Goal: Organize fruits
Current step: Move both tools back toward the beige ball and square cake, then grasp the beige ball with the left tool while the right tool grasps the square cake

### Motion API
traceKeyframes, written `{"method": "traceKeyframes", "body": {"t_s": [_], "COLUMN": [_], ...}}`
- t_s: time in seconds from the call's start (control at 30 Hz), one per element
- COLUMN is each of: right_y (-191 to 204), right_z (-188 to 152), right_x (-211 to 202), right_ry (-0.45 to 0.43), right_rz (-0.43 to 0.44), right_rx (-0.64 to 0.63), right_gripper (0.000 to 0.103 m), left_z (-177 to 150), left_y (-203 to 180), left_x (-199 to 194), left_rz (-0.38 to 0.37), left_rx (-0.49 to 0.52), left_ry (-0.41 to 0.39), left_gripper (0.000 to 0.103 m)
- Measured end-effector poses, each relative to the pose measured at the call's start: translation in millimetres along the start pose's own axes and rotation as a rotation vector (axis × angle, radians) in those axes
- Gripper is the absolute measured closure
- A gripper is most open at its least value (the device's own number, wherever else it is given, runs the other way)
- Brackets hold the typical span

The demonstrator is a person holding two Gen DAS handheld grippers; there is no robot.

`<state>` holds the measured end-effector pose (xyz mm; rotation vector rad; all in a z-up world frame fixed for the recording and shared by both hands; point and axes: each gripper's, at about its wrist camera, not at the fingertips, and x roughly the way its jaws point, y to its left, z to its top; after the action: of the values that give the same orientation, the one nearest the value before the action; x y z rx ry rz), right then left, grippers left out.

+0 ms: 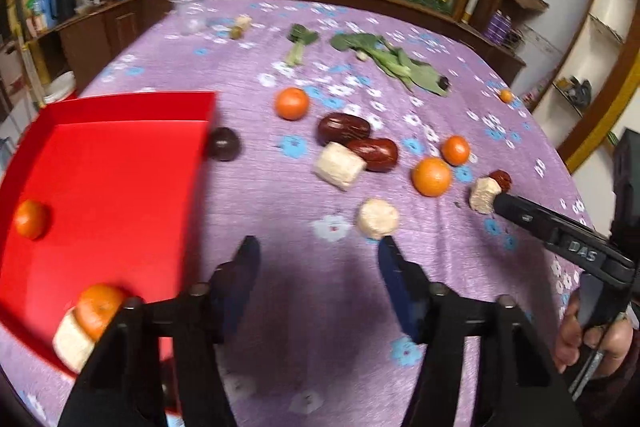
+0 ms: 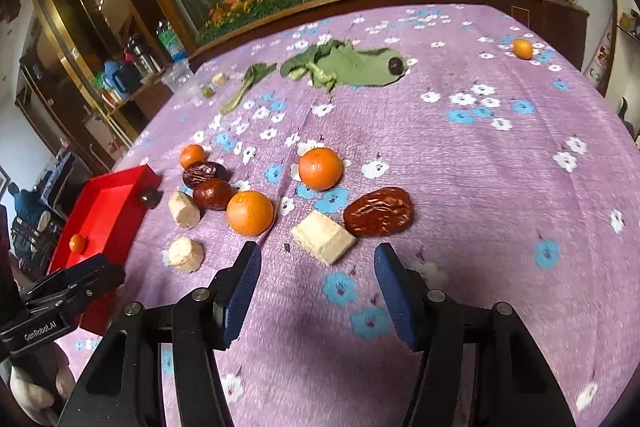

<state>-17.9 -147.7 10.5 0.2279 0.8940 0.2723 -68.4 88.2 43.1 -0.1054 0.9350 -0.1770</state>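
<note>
Both of your claws are spread apart with nothing between them: the left claw hangs over bare purple cloth, and the right claw hangs just in front of a pale cut block. Nearest to your left claw is a round pale chunk, just past its right tip. The red tray sits on the left side of the counter and already holds a small orange, with another orange and a pale piece at its near corner. A bit farther out lie two oranges, a wrinkled red date, and two more dates. I think the block is your best pick now. Come down with one finger on each flat side, squeeze gently, then lift straight up. Far back are leafy greens and one tiny orange.
</note>
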Motion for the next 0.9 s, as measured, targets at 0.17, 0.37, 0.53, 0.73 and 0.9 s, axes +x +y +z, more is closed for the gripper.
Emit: {"method": "traceKeyframes", "body": {"t_s": [0.17,0.37,0.53,0.73,0.9], "right_y": [3.0,7.1,9.6,14.8,11.2], "right_z": [4.5,7.0,6.5,4.2,3.0], "right_x": [13.6,23.6,25.5,26.7,23.3], "right_ry": [0.014,0.017,0.005,-0.003,-0.004], "right_rz": [0.007,-0.006,-0.023,-0.086,-0.068], "right_rx": [0.006,-0.008,-0.027,-0.072,-0.049], "right_gripper": [0.041,0.041,0.043,0.059,0.06], "left_z": [11.4,18.7,20.1,10.4,11.7], "left_y": [-18.3,-32.4,-37.8,-50.9,-43.7], "left_x": [27.3,54.3,57.9,56.4,52.9], "left_rz": [-0.023,-0.009,0.008,0.03,-0.003], "left_rx": [0.045,0.096,0.13,0.236,0.199], "left_ry": [0.034,0.068,0.048,0.004,0.01], "left_gripper": [0.052,0.052,0.052,0.073,0.074]}}
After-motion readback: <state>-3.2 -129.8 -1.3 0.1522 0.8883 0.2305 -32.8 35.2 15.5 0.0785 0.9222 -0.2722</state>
